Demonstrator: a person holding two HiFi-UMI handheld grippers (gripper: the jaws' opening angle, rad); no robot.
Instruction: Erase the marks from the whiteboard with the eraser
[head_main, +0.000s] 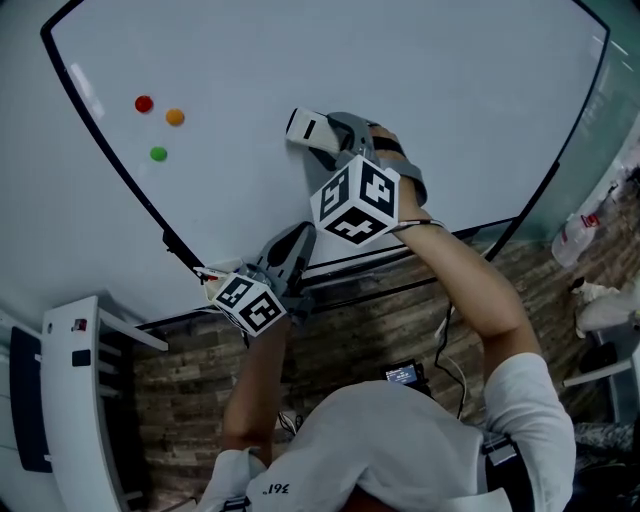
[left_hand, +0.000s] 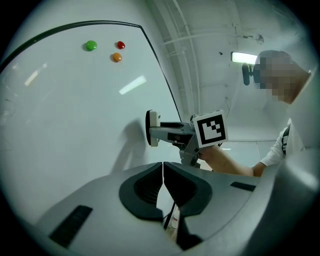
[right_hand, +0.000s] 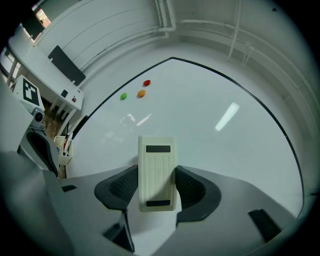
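The whiteboard (head_main: 300, 70) fills the upper head view, and I see no marks on its surface. A cream eraser (head_main: 308, 127) lies flat against the board near its middle, with my right gripper (head_main: 322, 135) shut on it. In the right gripper view the eraser (right_hand: 157, 172) stands between the two dark pads (right_hand: 189, 187). My left gripper (head_main: 296, 240) is lower, by the board's bottom edge, and shut with nothing in it. In the left gripper view its jaws (left_hand: 163, 175) meet in a thin line, and beyond them are the eraser (left_hand: 151, 128) and the right gripper (left_hand: 172, 132).
Red (head_main: 144, 103), orange (head_main: 175, 116) and green (head_main: 158, 153) magnets sit at the board's upper left. A small holder with markers (right_hand: 62, 147) hangs at the board's lower corner. A white stand (head_main: 70, 400) is at the left, a plastic bag (head_main: 585, 225) at the right, above a wood-pattern floor.
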